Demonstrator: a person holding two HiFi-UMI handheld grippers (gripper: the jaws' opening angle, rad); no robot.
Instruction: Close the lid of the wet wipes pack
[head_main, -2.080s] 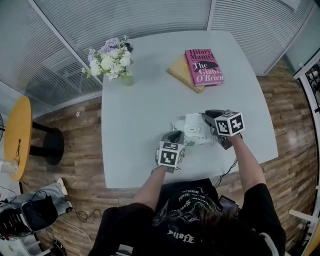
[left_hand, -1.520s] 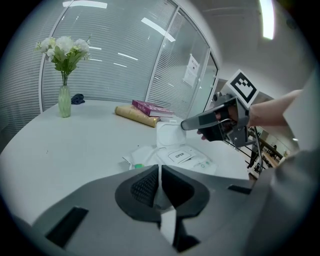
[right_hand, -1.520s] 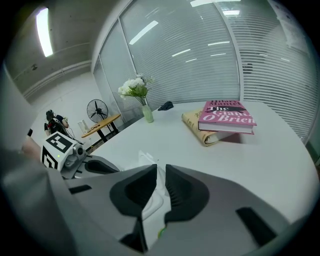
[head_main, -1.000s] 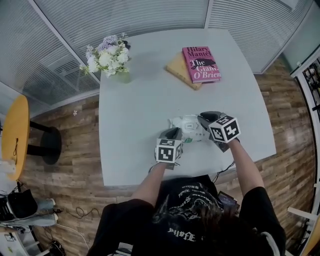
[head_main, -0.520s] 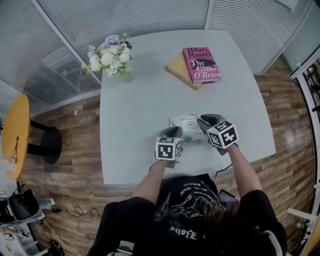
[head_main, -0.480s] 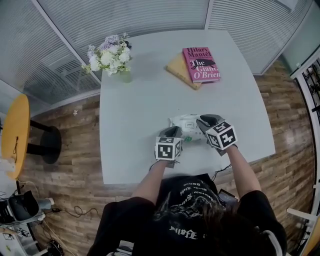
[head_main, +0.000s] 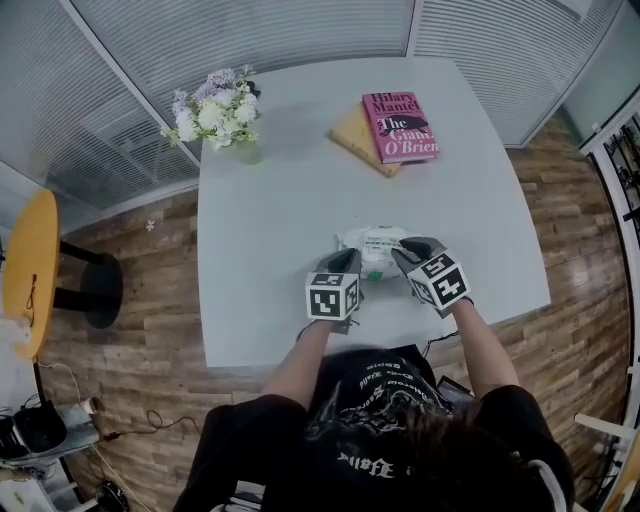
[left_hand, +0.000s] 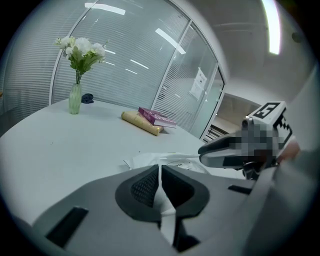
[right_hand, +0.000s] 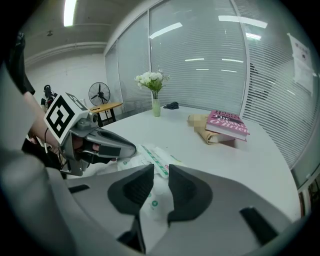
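**Wet wipes pack held at the table's near edge**

Wet wipes pack (head_main: 375, 245) lies on the white table (head_main: 280, 200), towards 6 o'clock in the head view. At the pack's 8 o'clock, the left gripper (head_main: 350, 264) has its jaws nearly together, pinching the white wrapper's edge. At 4 o'clock, the right gripper (head_main: 408, 250) has just been opening; its jaws stand apart above the pack without pressing it. Books (head_main: 400, 127) lie at 1 o'clock and a vase of flowers (head_main: 215, 118) stands at 11 o'clock.

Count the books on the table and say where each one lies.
2. A pink-covered book lies near the pale grey table's far right corner, stacked on a tan book that juts out at its left side. No others show, though another could hide beneath.
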